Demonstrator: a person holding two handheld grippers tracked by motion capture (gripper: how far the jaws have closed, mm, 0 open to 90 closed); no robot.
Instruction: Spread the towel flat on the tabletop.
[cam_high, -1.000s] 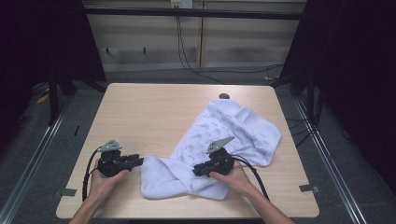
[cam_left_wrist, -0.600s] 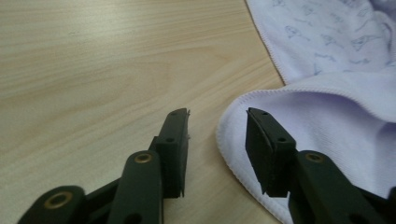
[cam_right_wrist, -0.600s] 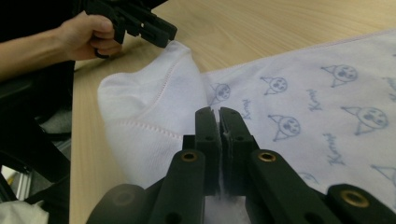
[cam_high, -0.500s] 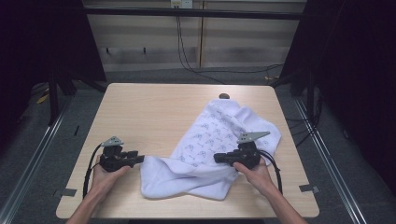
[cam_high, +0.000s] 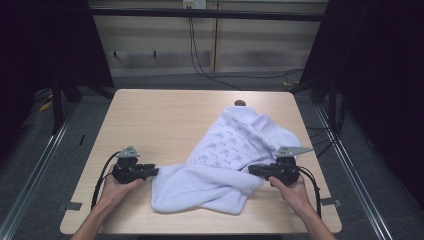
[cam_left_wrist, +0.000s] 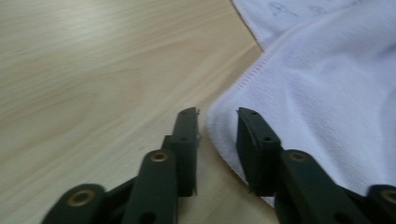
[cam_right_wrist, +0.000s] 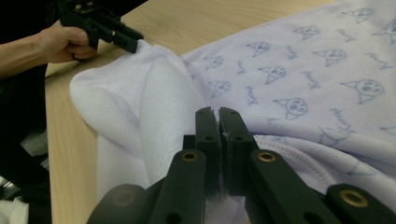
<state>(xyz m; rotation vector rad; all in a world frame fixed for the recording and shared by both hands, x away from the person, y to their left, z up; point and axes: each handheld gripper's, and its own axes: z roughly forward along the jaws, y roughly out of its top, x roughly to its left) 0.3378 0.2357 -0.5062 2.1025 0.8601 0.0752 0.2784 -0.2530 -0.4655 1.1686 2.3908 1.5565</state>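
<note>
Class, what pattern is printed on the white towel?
Small bluish cat-face outlines with tiny writing, repeated across the towel; clearest in the right gripper view.

1. The white towel (cam_right_wrist: 299, 88) carries a repeated blue print: small cat-like faces, each paired with a short cursive word. The letters are too small and blurred to read.
2. No other text, label, brand or number is legible.

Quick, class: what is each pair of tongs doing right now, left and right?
Left tongs: open, jaws apart at the towel's hemmed edge, nothing gripped.
Right tongs: shut, with towel fabric apparently pinched between the jaws.
</note>
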